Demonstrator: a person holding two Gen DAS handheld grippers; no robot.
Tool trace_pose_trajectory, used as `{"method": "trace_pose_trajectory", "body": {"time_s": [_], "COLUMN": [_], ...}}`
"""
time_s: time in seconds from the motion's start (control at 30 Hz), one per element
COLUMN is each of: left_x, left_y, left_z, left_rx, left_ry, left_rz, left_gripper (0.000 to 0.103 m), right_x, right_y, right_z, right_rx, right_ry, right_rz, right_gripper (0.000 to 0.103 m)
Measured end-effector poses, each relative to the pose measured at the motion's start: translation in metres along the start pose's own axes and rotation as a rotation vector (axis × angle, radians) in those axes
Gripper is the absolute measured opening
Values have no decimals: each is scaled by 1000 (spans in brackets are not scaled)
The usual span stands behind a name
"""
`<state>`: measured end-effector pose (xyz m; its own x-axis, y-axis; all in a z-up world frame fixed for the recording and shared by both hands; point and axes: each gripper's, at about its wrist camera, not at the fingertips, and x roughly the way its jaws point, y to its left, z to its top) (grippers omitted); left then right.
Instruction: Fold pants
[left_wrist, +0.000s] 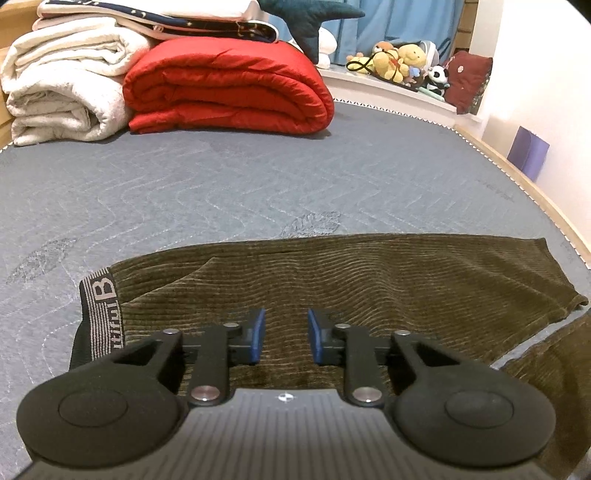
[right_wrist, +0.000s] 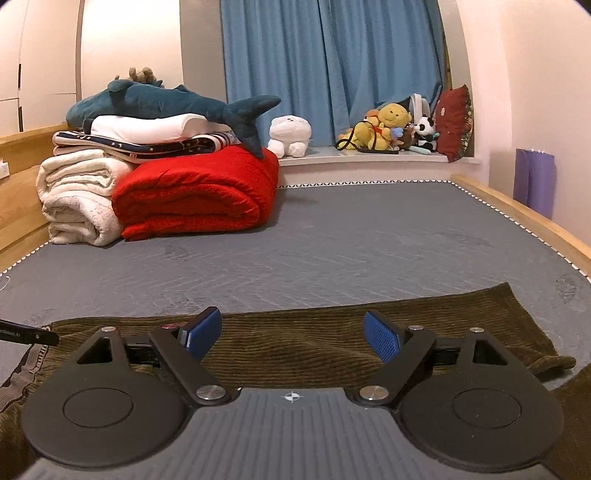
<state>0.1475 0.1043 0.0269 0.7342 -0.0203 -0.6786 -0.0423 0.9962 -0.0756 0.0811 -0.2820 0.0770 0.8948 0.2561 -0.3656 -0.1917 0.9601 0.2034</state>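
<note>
Olive-brown corduroy pants (left_wrist: 369, 280) lie flat across the near part of the grey mattress (left_wrist: 221, 192), with the black lettered waistband (left_wrist: 98, 310) at the left and the leg ends at the right. My left gripper (left_wrist: 285, 332) is open and empty, low over the upper part of the pants near the waistband. In the right wrist view the pants (right_wrist: 332, 332) lie along the near edge. My right gripper (right_wrist: 291, 332) is wide open and empty above the middle of the legs. A dark tip of the other gripper (right_wrist: 29, 335) shows at the left.
A rolled red quilt (left_wrist: 229, 88) and a white blanket (left_wrist: 62, 81) with folded bedding and a plush shark (right_wrist: 166, 107) are stacked at the mattress's far left. Plush toys (right_wrist: 388, 125) sit on the window ledge. A wooden bed frame (right_wrist: 517, 214) runs along the right.
</note>
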Motion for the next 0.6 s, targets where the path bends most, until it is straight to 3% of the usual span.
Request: {"method": "trace_pose_trajectory", "body": {"time_s": [0.4, 0.6], "left_x": [-8, -6], "left_y": [-4, -6], "left_z": [-3, -3], "left_rx": [19, 35], "left_ry": [-2, 5], "left_rz": [-3, -6], "left_gripper": [26, 26], "right_x": [4, -18], "right_y": [11, 11], "right_z": [-7, 1], "right_rx": [-28, -13], "right_ry": [6, -42], "right_rz": [-32, -14], "right_gripper": [85, 85]}}
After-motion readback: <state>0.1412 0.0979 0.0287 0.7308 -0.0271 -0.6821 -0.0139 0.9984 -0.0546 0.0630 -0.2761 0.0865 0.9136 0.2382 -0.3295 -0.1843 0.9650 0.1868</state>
